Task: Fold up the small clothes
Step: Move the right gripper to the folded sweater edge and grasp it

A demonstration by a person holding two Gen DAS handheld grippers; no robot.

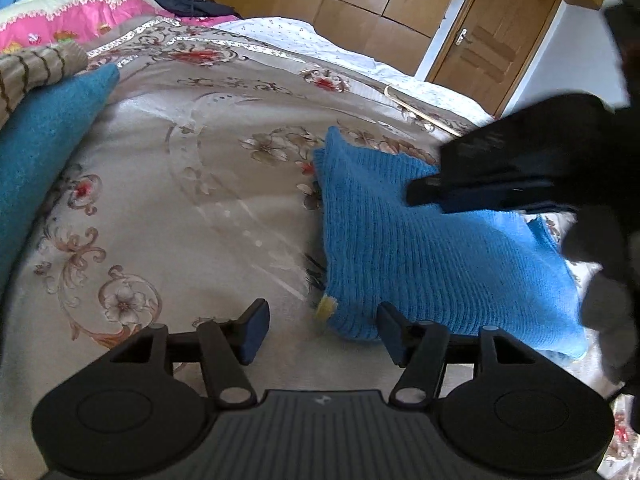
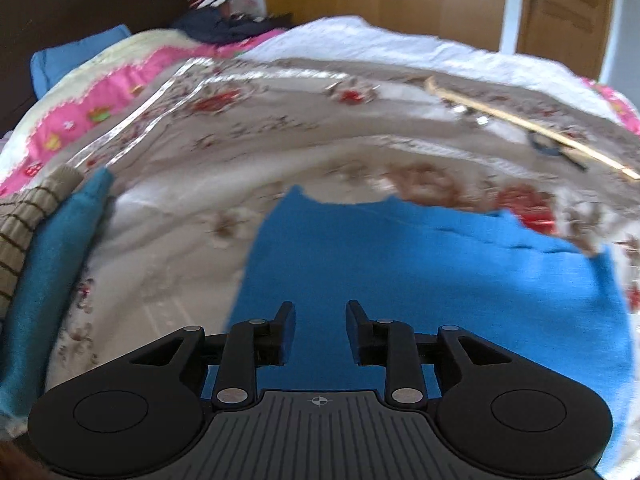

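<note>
While the blue knit (image 2: 420, 276) lies flat ahead of both tools, left gripper (image 1: 320, 330) & right gripper (image 2: 320, 330) gape, holding nothing. Best pinch corners w/ both, then fold evenly.

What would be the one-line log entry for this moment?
stage: folding | blue sweater: flat on bed cover | left gripper: open, at sweater corner | right gripper: open, above sweater

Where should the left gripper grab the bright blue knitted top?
Probably the near corner of the blue knitted top, beside its yellow tag. It lies flat, so that loose edge is easiest; slide the open left gripper in low from the front.
</note>
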